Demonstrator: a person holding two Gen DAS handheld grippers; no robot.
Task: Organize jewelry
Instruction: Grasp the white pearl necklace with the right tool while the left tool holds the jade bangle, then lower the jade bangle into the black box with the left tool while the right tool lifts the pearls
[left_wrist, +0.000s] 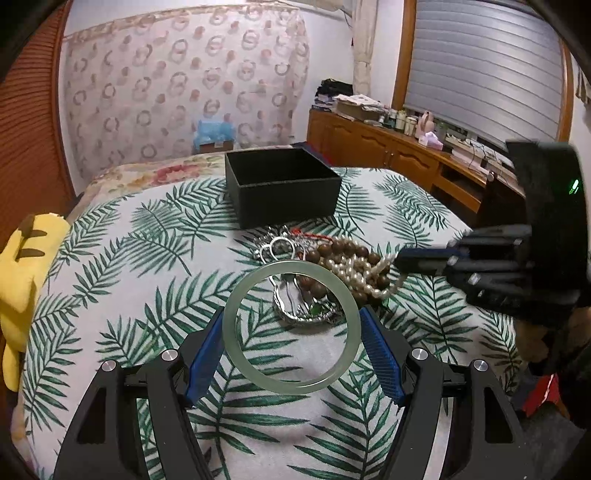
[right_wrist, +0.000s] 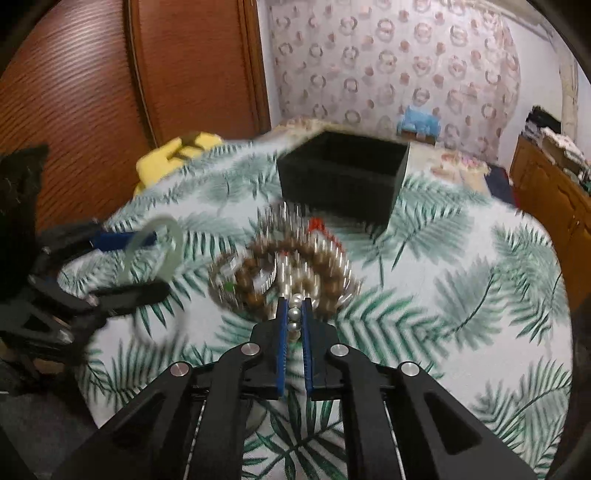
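My left gripper (left_wrist: 291, 325) is shut on a pale green jade bangle (left_wrist: 236, 295) and holds it above the leaf-print bed cover; the bangle also shows in the right wrist view (right_wrist: 173, 236). My right gripper (right_wrist: 294, 310) is shut on a pearl strand (right_wrist: 294, 314) at the near edge of a jewelry pile (left_wrist: 332, 266) of brown wooden beads, pearls, silver pieces and a red cord. In the left wrist view the right gripper (left_wrist: 400, 258) comes in from the right. An open black box (left_wrist: 282, 184) stands behind the pile.
A yellow plush toy (left_wrist: 22, 280) lies at the bed's left edge. A wooden cabinet (left_wrist: 388, 147) with clutter runs along the right wall. A wooden wardrobe (right_wrist: 110, 74) stands to the left. The right wrist view is motion-blurred.
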